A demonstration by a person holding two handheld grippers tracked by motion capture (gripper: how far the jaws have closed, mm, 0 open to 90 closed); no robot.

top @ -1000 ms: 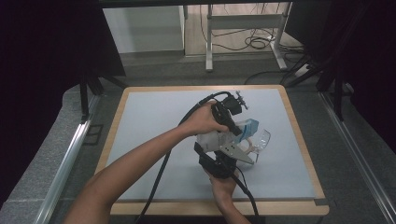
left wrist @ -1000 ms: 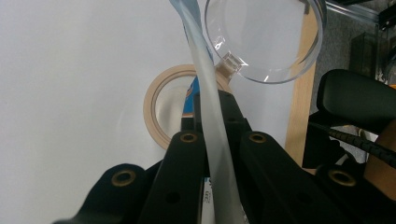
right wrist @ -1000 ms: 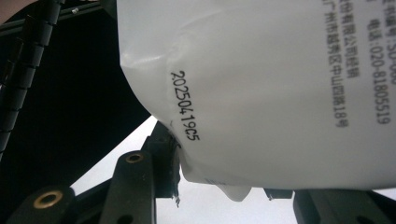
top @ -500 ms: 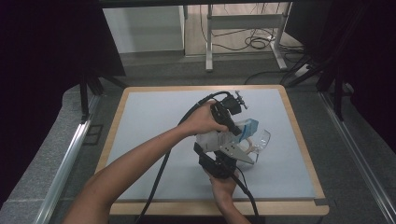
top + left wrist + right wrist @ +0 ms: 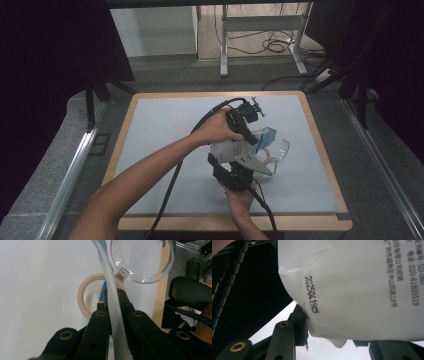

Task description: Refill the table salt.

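Left tool (image 5: 117,315) hides pinched pouch (image 5: 362,285) edge.

Left tongs (image 5: 115,315) pinch the thin edge of a white pouch (image 5: 110,287). Beyond: tape roll (image 5: 83,298) flat on tabletop (image 5: 37,277), clear cup (image 5: 142,260) alongside.

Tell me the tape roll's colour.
Tan tape roll, clearest in the left gripper view.

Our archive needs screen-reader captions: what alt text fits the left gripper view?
The left tongs pinch the thin edge of a white plastic pouch that runs up the frame. Beyond lie a tan tape ring on the pale table and a clear glass cup.
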